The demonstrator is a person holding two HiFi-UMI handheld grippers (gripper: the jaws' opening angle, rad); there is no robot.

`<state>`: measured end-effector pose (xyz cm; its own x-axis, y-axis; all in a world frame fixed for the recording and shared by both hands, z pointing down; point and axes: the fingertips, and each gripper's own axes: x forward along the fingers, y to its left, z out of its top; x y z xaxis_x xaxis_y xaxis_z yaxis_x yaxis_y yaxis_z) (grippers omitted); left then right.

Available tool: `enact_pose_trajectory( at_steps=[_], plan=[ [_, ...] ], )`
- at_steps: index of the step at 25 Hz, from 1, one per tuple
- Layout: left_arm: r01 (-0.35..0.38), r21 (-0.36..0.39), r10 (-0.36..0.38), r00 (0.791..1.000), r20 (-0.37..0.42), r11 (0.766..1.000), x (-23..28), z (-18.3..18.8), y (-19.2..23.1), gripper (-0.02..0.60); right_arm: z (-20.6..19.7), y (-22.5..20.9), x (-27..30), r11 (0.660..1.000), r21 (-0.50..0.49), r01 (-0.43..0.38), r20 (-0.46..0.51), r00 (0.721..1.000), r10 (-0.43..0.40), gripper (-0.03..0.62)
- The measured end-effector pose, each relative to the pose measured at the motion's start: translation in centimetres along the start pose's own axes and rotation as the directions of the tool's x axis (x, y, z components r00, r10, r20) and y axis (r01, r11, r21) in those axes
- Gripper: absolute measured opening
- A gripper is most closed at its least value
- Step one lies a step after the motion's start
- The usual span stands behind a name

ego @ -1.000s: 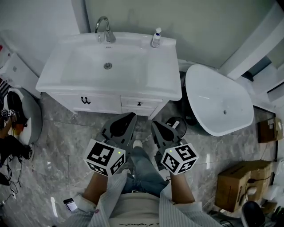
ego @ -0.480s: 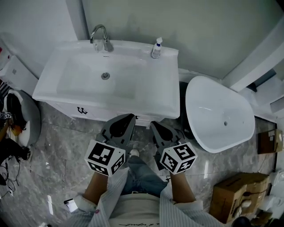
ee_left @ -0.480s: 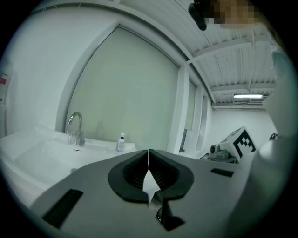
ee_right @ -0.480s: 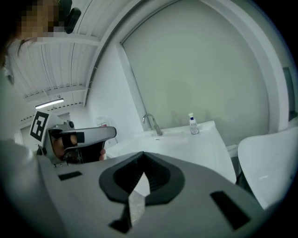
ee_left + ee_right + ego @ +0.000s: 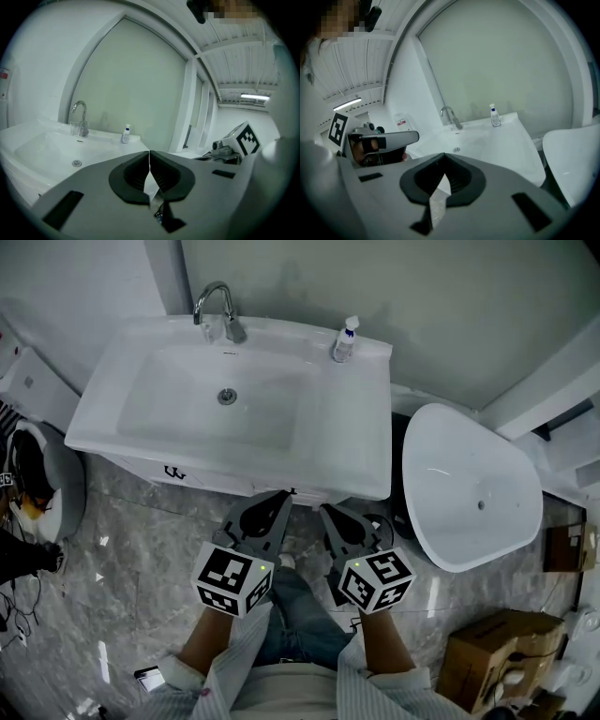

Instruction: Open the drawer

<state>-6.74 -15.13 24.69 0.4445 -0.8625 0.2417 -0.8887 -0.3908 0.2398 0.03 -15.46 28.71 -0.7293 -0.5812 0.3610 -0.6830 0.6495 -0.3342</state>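
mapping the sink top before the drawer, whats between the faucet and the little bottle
Nothing: in the head view the sink rim between faucet and bottle is bare white.

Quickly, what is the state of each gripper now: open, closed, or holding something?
Left gripper: closed, holding nothing.
Right gripper: closed, holding nothing.

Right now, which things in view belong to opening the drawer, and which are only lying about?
For the job: vanity cabinet; left gripper; right gripper, both shut and empty.
Lying about: soap bottle; faucet; white tub; cardboard box.
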Motion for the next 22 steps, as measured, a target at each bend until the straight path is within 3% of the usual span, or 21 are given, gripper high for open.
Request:
enact_pose_trajectory(
  at_steps=[13,22],
  plan=[
    [-0.025,-0.056,0.021,0.996,-0.081,0.998,0.4,-7.7,1.4,0.017,-5.1,-1.2,1.2,0.998,0.032,0.054,-0.038,0.998,-0.053,0.008],
    [-0.028,-0.072,0.019,0.992,-0.125,0.997,1.8,-15.4,2.4,0.017,-10.8,-3.1,2.7,0.993,0.059,0.101,-0.057,0.994,-0.098,0.008]
  ],
)
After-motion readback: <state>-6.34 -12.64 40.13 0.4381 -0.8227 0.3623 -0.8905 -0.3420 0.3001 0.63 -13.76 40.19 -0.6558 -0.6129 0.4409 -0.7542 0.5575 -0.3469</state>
